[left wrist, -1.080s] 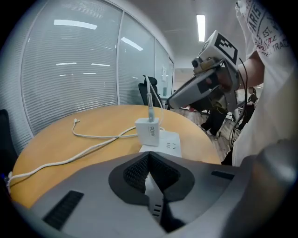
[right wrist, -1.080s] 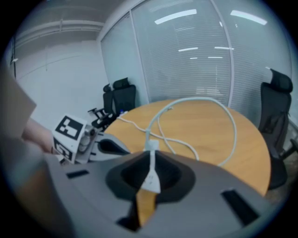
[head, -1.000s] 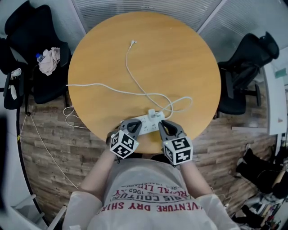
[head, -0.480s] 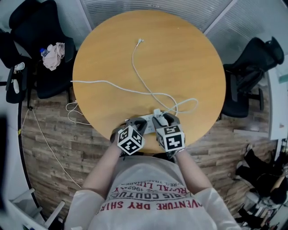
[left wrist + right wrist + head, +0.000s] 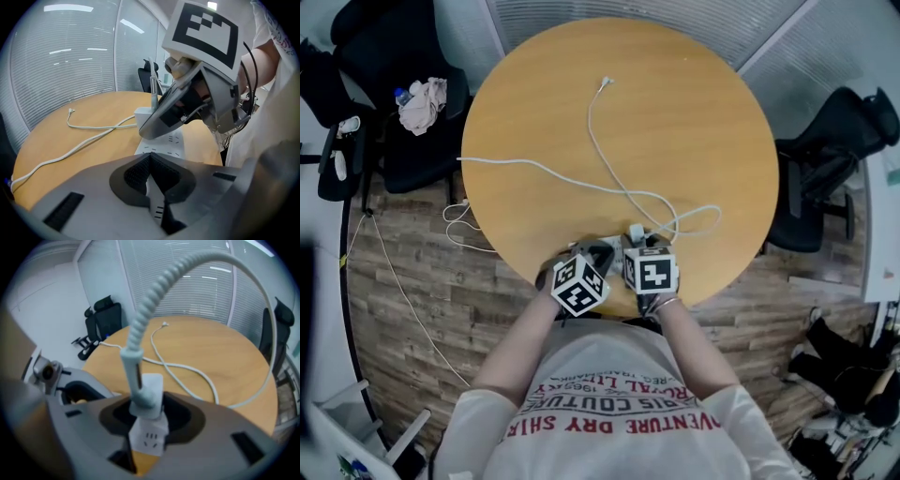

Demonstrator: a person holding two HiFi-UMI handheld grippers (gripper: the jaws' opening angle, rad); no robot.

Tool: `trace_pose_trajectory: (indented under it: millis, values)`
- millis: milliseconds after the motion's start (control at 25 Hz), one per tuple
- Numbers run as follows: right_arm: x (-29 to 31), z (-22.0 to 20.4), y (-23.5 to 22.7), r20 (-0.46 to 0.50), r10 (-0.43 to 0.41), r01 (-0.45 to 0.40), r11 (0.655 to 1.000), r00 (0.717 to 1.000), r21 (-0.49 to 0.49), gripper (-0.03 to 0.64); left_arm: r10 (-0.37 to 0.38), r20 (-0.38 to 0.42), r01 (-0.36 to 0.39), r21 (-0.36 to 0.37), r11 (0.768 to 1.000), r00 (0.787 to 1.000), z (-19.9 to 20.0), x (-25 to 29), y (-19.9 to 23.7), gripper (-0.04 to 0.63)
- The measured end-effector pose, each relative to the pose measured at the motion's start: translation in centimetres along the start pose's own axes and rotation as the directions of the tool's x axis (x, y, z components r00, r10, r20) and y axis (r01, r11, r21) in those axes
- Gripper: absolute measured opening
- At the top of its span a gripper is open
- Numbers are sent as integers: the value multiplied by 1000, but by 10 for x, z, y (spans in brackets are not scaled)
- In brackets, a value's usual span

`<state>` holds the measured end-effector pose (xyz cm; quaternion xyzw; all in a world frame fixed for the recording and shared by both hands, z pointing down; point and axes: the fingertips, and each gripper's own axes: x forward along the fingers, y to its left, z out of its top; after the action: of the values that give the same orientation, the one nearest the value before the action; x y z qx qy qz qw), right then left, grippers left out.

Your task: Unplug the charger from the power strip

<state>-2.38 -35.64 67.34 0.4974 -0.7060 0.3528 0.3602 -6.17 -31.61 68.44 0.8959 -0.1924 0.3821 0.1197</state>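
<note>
1. Jaws first: record the left gripper's [image 5: 152, 180] pair closed on the near end of the white power strip [image 5: 165, 143], with a sliver of casing pinched between the dark pads.
2. Record the right gripper's [image 5: 147, 417] pair closed on the charger [image 5: 150, 392], with a pad against each flank so far as the right gripper view shows. Note a socket face of the strip directly below the charger.
3. Place the strip at the 6 o'clock edge of the round table [image 5: 703, 112] in the head view, with its long axis running roughly 8 to 2 o'clock. Place the charger toward the 2 o'clock end, still seated.
4. Place the left gripper at about 8 o'clock of the right one, both over the strip and close together.
5. Trace the charger's cable [image 5: 140, 319] rising stiffly from the plug toward 12 o'clock in the right gripper view. See slack white cable lying loose across the tabletop beyond, with nothing taut.
6. Judge the step in hand as grip secured, extraction not yet begun.
7. Judge the coming move to turn on one relation: pulling the charger squarely off the strip's face, at right angles to that 8-to-2 axis. Assign the pull to the right gripper, already on the plug, and the hold-down to the left.
8. Flag two risks: binding the prongs by tilting toward either end, and lifting the strip along if the left clamp slips.
</note>
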Motion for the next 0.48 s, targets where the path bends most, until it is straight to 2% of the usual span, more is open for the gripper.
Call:
trace_pose_trajectory:
  millis: [240,480]
  values:
    - [-2,-3,2,-12,-48,48,999,999,-24,161,1,-2,-1,-1,1000,1000,-2,-1,-1,32]
    - [-7,-3,-2,-5,-74,74,997,997,-6,156,-14,-1,14,-3,1000,1000,0,2,1,32]
